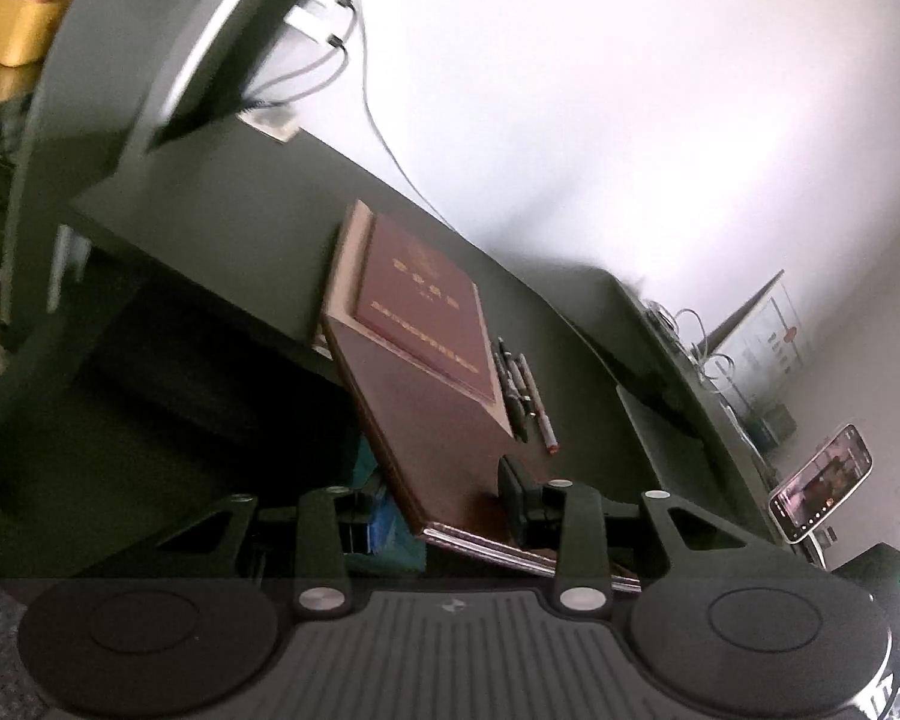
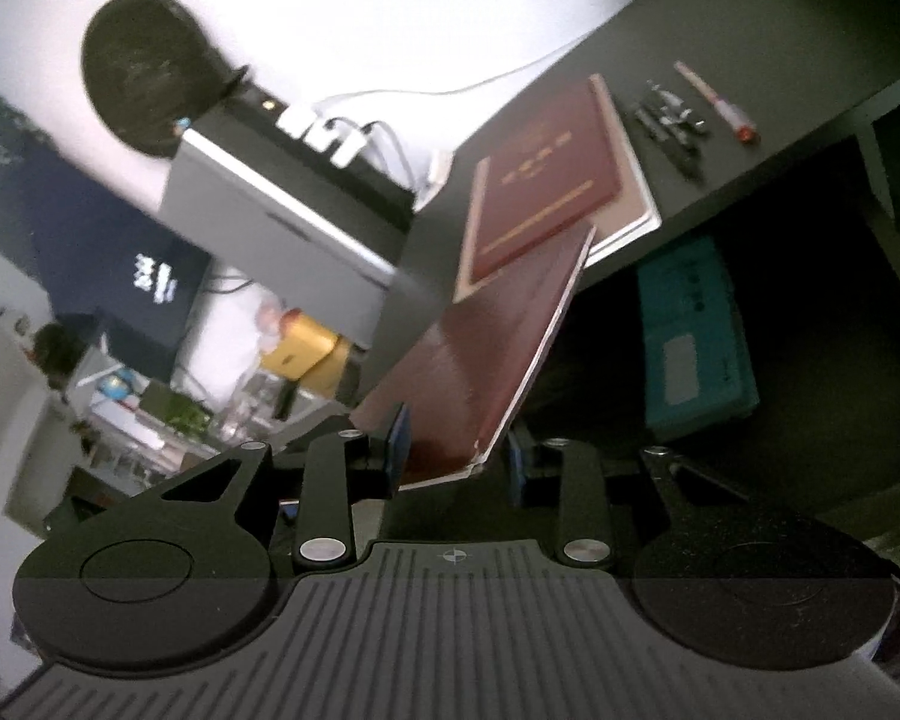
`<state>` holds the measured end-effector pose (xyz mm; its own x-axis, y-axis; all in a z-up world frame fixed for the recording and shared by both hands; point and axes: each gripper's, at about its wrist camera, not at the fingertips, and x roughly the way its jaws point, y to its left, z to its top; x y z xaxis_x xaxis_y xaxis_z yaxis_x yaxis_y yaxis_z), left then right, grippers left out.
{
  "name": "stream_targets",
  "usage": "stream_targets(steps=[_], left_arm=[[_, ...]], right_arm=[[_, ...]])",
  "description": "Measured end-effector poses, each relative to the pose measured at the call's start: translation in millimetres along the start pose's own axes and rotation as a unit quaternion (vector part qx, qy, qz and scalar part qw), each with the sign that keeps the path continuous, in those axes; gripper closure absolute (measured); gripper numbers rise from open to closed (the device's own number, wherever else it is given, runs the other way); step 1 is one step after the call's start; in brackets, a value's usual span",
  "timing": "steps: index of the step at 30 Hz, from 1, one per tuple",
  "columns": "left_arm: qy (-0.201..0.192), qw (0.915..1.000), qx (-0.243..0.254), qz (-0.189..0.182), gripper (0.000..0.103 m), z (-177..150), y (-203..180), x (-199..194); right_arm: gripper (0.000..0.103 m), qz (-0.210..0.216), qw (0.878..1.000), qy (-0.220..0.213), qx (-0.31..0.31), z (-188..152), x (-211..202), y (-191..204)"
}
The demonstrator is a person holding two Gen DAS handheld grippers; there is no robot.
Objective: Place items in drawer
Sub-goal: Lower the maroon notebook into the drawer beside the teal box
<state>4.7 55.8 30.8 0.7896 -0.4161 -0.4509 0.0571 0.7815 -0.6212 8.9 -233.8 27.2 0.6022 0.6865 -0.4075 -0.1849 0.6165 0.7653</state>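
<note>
A large brown folder [image 1: 444,420] juts out over the front edge of the dark desk [image 1: 240,228], its near end raised. A maroon booklet [image 1: 432,312] with gold lettering lies on its far part. My left gripper [image 1: 438,510] is shut on the folder's near edge, one pad on its upper face. In the right wrist view my right gripper [image 2: 456,459] is shut on the near corner of the folder [image 2: 480,360], and the booklet [image 2: 546,180] sits beyond. Several dark pens [image 1: 519,390] and a red-tipped pen [image 2: 714,99] lie on the desk [image 2: 750,30] beside the folder.
Under the desk top is a dark opening with a teal box [image 2: 696,330] inside. A grey box with plugged cables [image 2: 282,222] stands at the desk's left end. A phone on a stand [image 1: 822,483] is at the right. A yellow box [image 1: 12,24] sits far off.
</note>
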Motion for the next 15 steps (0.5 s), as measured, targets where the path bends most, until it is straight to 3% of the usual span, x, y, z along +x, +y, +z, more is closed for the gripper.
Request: stream_targets(steps=[6,15], left_arm=[[0.003,0.9993,-0.013,0.035,0.068,-3.0,6.4,-20.0],[0.049,0.994,-0.062,0.076,0.067,-0.6,50.1,11.7]], right_arm=[[0.069,0.012,0.999,0.032,0.0,-9.7,5.5,12.3],[0.069,-0.026,0.996,0.085,0.021,-10.7,53.4,-0.5]])
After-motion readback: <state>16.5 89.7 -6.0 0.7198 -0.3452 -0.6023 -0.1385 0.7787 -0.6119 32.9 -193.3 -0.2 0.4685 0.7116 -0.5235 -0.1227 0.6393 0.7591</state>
